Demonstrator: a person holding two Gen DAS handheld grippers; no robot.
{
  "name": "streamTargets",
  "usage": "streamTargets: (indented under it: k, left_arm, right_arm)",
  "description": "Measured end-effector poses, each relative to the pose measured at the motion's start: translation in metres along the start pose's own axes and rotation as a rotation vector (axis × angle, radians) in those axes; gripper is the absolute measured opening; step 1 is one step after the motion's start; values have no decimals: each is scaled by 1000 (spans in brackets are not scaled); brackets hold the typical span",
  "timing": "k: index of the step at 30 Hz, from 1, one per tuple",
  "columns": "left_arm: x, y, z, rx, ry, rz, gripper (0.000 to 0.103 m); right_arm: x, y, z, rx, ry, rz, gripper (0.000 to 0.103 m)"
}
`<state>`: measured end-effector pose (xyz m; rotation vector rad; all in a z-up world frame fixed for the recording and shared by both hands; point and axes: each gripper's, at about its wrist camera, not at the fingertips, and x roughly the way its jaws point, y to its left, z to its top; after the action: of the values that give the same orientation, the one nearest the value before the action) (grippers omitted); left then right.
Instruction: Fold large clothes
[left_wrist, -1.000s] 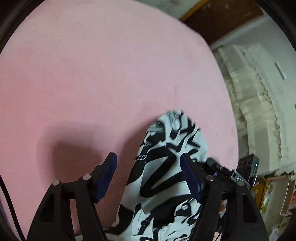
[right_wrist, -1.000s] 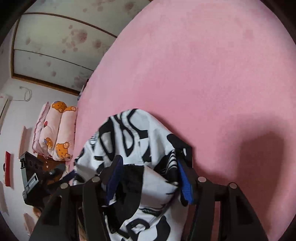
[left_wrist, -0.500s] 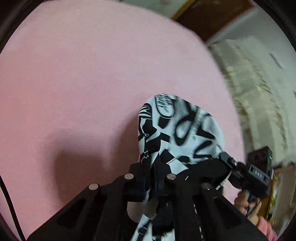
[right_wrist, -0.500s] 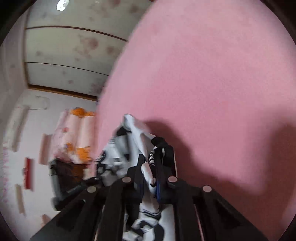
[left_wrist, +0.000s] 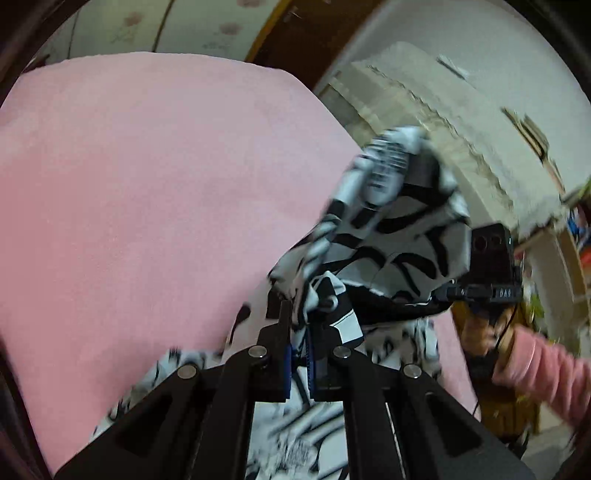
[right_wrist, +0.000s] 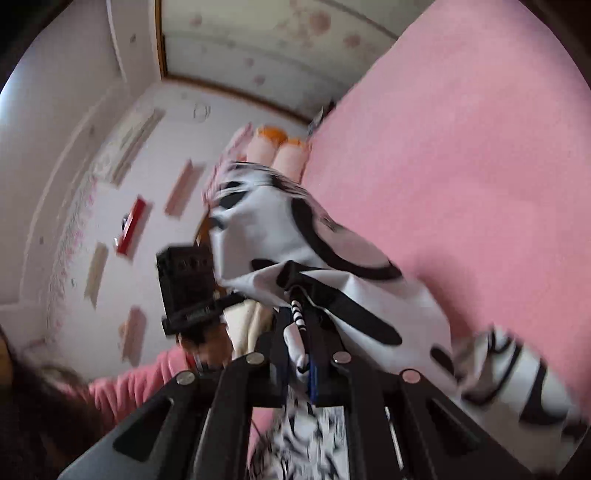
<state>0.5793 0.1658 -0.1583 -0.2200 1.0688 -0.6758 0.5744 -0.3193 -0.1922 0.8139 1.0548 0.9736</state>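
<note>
A black-and-white patterned garment (left_wrist: 388, 236) hangs lifted above the pink bed cover (left_wrist: 147, 192). My left gripper (left_wrist: 299, 332) is shut on a bunched edge of it, with cloth draping forward and below the fingers. In the right wrist view the same garment (right_wrist: 295, 229) stretches away over the pink bed cover (right_wrist: 480, 166), and my right gripper (right_wrist: 301, 325) is shut on a striped edge of it. The other gripper's black body (left_wrist: 491, 266) shows at the right of the left wrist view, and again as a black body (right_wrist: 188, 284) at the left of the right wrist view, each held by a pink-sleeved hand.
A lace-covered cabinet (left_wrist: 461, 122) stands to the right of the bed. Pillows with orange bears (right_wrist: 273, 147) lie at the bed's far end. The wall (right_wrist: 110, 184) with small shelves is at the left. A person's pink sleeve (left_wrist: 546, 365) reaches in from the right.
Both grippers went from open around the garment to shut on it, then rose and tilted up, lifting the cloth off the bed. More of the room shows now.
</note>
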Motion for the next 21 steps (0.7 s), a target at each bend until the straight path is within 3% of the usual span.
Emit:
streamTargets:
  k: [5, 12, 16, 21]
  left_arm:
    - [-20, -15, -63, 74, 56, 33, 4]
    - [-2, -45, -153, 283, 130, 202, 6]
    - [7, -58, -193, 387, 132, 308, 6]
    - [8, -63, -213, 388, 145, 375, 10]
  right_arm:
    - [-3, 12, -54, -24, 98, -113, 7]
    - [17, -15, -136, -43, 245, -377, 8]
    - [30, -21, -155, -54, 211, -450, 11]
    - [39, -18, -170, -54, 173, -504, 11]
